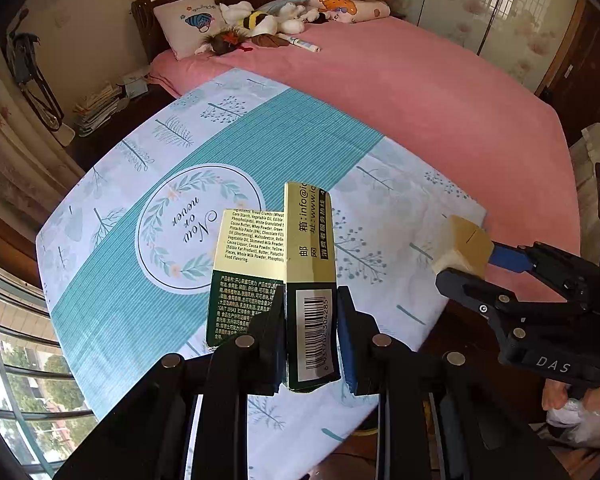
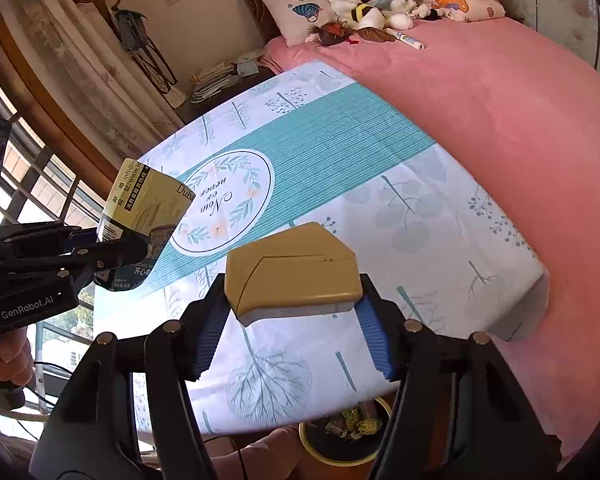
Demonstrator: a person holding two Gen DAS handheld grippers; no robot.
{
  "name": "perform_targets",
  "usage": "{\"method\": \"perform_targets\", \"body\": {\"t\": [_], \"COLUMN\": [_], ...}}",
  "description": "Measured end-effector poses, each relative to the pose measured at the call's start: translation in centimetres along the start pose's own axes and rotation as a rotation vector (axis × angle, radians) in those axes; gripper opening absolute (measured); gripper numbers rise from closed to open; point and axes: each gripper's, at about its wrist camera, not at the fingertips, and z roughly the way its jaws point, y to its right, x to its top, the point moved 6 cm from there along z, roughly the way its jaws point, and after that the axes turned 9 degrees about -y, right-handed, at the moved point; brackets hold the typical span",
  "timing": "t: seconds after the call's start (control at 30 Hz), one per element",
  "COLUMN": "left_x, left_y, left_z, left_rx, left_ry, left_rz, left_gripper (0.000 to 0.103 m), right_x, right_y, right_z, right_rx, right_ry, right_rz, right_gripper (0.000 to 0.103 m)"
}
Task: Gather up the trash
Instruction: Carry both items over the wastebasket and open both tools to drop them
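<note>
Green-cream carton (image 1: 309,280) clamped upright in left gripper (image 1: 310,332), above patterned cloth (image 1: 140,280) on pink bed (image 1: 440,100). Tan box (image 2: 294,276) pinched in right gripper (image 2: 292,336). Trash bin (image 2: 342,436) below at bed's edge.

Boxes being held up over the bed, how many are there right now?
2. A green and cream box sits between the left gripper's fingers; a tan box sits between the right gripper's fingers. More may be hidden.
</note>
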Motion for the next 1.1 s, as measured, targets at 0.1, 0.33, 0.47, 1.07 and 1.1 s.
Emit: {"method": "perform_targets", "body": {"t": [0.1,0.33,0.47,1.07,1.1], "left_x": [-2.1,-7.8,-11.3,-21.5,-22.2], "left_y": [3.6,13.0,18.0,23.5,23.0], "left_z": [-1.2,-3.0,-2.9,3.6,4.6], "left_rx": [0.014,0.035,0.014,-0.041,-0.051], "left_ry": [0.009,0.025,0.0,-0.129,-0.145], "left_rz": [-0.019,-0.057,-0.073,-0.05,-0.064], "left_gripper": [0.022,0.022,0.022,0.022,0.022], "right_x": [-2.7,-9.8,-14.0,-24.4,-24.7], "right_y": [1.2,5.2,7.3,12.3,12.4], "right_z": [-2.4,-7.6,-9.8,-10.1,-9.2], "right_rx": [0.026,0.073,0.062,0.029,0.026], "right_ry": [0.007,0.003,-0.03,-0.149,-0.162], "right_rz": [-0.014,-0.046,-0.091,-0.051,-0.044], "right_gripper": [0.058,0.058,0.058,0.058,0.058]}}
